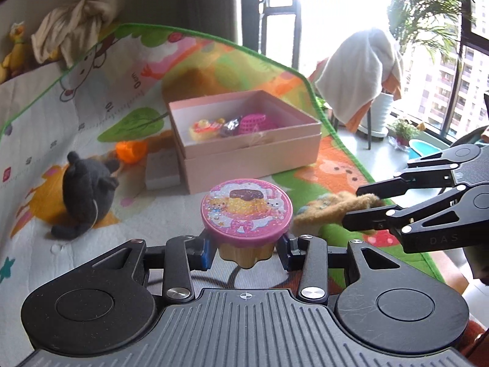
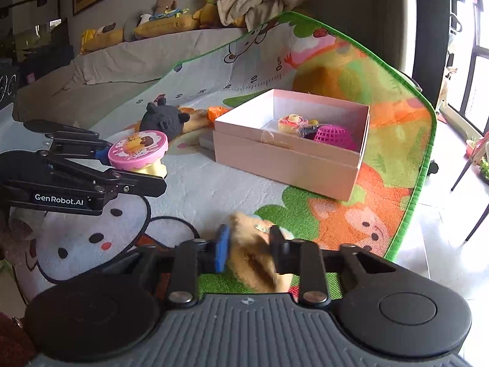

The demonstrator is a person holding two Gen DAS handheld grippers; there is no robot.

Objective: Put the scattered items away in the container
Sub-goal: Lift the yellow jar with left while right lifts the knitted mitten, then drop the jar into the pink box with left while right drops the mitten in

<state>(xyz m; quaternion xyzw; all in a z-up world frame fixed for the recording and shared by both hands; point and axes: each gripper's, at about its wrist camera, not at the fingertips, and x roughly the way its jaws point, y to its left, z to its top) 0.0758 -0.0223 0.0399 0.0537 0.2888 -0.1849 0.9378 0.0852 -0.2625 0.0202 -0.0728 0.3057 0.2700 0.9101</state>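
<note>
My left gripper (image 1: 246, 252) is shut on a toy pudding cup with a pink lid (image 1: 246, 211) and holds it above the play mat; the cup also shows in the right wrist view (image 2: 139, 150). My right gripper (image 2: 249, 252) is shut on a tan plush toy (image 2: 253, 253), which also shows in the left wrist view (image 1: 333, 211). The open pink box (image 1: 253, 150) (image 2: 290, 159) stands ahead of both grippers. In it lie a pink mesh toy (image 2: 333, 136), a toy cake (image 2: 290, 122) and a dark wrapped item.
A dark grey plush (image 1: 87, 189) (image 2: 163, 119) lies left of the box, with an orange toy (image 1: 131, 150) and a small white box (image 1: 162, 168) beside it. The mat's green edge (image 2: 424, 159) runs along the right, bare floor beyond. A sofa with plush toys (image 2: 171, 21) stands behind.
</note>
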